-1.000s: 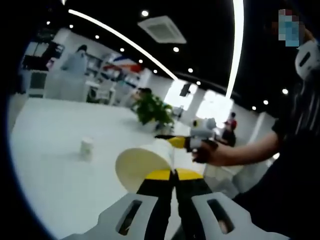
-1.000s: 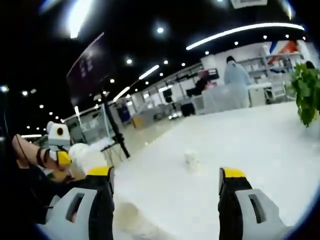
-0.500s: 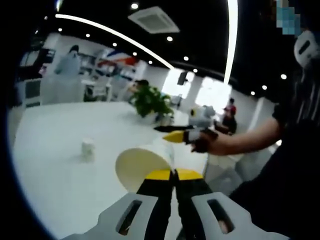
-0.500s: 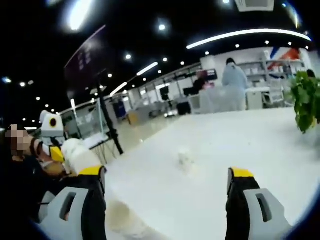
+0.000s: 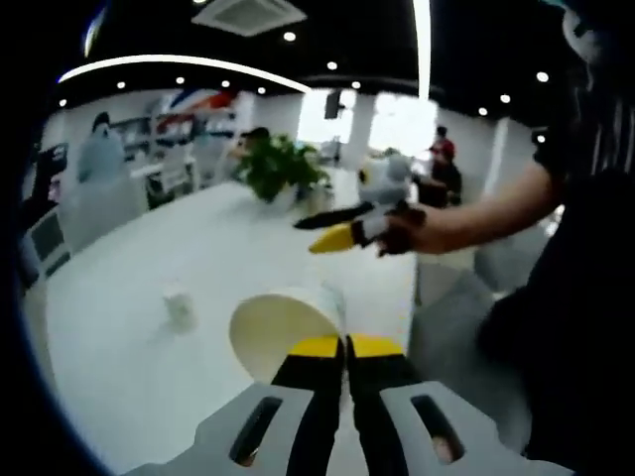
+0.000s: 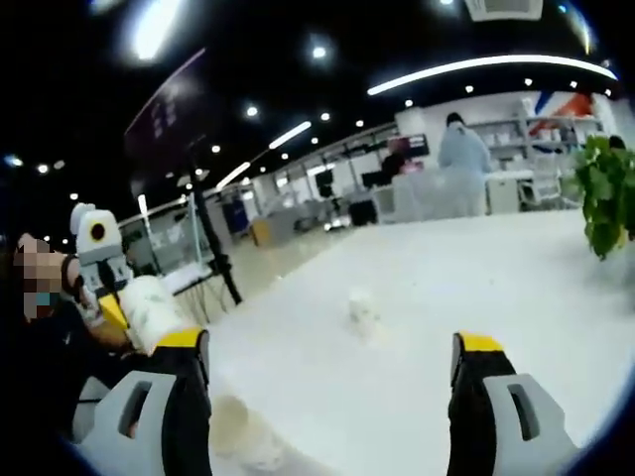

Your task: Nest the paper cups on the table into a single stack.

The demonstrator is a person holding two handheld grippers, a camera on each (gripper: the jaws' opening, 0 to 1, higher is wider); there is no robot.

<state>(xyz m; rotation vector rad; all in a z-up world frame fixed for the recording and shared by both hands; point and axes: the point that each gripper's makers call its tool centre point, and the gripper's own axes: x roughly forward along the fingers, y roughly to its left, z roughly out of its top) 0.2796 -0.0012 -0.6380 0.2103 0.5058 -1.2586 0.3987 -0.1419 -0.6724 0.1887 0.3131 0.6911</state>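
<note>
A broad white table spreads ahead of both pairs of tongs; in the right gripper view it reaches to the far wall. A potted green plant stands at the table's far end, beyond the left gripper's jaws, and sits at the right edge of the right gripper view. A person in light clothes stands behind the table, far off.

The left gripper has its yellow-tipped jaws pressed together on the rim of a paper cup, which lies tilted with its open mouth turned toward the camera, just left of the jaw tips. The right gripper enters that view from the right, held in a hand, above and beyond the cup; its jaws stand apart. In its own view the right gripper shows both jaws spread wide with nothing between them.

A second, small cup stands upright on the table, ahead of and between the right gripper's jaws; in the left gripper view it stands left of the held cup, well apart from it.
</note>
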